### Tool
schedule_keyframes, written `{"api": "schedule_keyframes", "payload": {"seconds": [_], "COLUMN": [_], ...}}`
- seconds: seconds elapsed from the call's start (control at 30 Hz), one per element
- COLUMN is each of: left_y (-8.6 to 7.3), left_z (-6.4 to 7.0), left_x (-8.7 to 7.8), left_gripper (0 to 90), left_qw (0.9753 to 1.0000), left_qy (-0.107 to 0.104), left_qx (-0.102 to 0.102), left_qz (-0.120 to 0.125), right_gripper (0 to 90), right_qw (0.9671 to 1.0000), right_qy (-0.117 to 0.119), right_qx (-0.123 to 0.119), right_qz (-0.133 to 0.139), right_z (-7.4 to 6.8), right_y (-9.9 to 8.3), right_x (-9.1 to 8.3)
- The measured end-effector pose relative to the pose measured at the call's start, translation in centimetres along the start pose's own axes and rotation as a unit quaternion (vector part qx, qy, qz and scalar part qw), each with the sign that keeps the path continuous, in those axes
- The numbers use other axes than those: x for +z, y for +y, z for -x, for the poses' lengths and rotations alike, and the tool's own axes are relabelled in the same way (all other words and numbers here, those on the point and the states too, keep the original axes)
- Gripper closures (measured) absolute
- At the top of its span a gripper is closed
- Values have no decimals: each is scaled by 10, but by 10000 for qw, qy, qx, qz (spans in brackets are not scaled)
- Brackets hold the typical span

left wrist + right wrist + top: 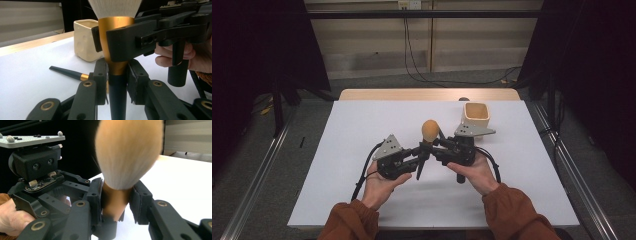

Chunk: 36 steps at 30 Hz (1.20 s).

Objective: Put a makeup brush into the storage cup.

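A makeup brush [430,130] with a tan bristle head, a gold ferrule [113,45] and a dark handle stands upright above the middle of the white table [362,130]. Both grippers grip it. My left gripper [421,151] [116,72] is shut where the ferrule meets the handle. Just above, my right gripper [435,144] [116,200] is shut on the gold ferrule, with the bristles [130,152] rising over its jaws. The two grippers face each other, nearly touching.
A cream square cup [475,116] [86,41] stands at the back right of the table. A second dark-handled brush [67,73] lies flat on the table near the cup. Dark curtains and metal rails flank the table.
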<state>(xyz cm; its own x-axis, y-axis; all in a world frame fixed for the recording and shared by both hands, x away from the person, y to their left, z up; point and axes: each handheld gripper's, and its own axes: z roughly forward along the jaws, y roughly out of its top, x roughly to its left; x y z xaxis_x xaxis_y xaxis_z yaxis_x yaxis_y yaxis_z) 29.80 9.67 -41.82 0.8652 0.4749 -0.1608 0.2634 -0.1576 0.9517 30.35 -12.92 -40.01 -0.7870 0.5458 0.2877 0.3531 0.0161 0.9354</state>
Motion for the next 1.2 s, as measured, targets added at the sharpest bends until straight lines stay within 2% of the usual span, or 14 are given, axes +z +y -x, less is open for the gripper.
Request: {"api": "schedule_keyframes", "payload": {"seconds": [0.37, 0.63, 0.93, 1.07, 1.2], "left_y": [-1, -3, -7, -6, -6], "left_z": [0, 1, -2, -3, -6], "left_x": [1, 4, 1, -2, -6], "left_gripper": [708, 643, 555, 491, 466], "left_qw": [10000, 9999, 9997, 9996, 9995], "left_qy": [-20, -61, 133, 214, 271], "left_qx": [0, -21, -85, -33, -45], "left_qz": [-51, -151, -173, -153, -156], "right_gripper": [666, 667, 667, 667, 667], "right_qw": [9998, 9995, 9992, 9989, 9988], "right_qy": [-44, -44, -85, -104, -140], "right_qx": [-199, -322, -402, -444, -472], "right_qz": [-61, -37, 10, 48, 83], "right_z": [-2, -3, -1, -1, 0], "right_y": [0, 1, 3, 4, 5], "right_x": [0, -1, -6, -8, -11]}}
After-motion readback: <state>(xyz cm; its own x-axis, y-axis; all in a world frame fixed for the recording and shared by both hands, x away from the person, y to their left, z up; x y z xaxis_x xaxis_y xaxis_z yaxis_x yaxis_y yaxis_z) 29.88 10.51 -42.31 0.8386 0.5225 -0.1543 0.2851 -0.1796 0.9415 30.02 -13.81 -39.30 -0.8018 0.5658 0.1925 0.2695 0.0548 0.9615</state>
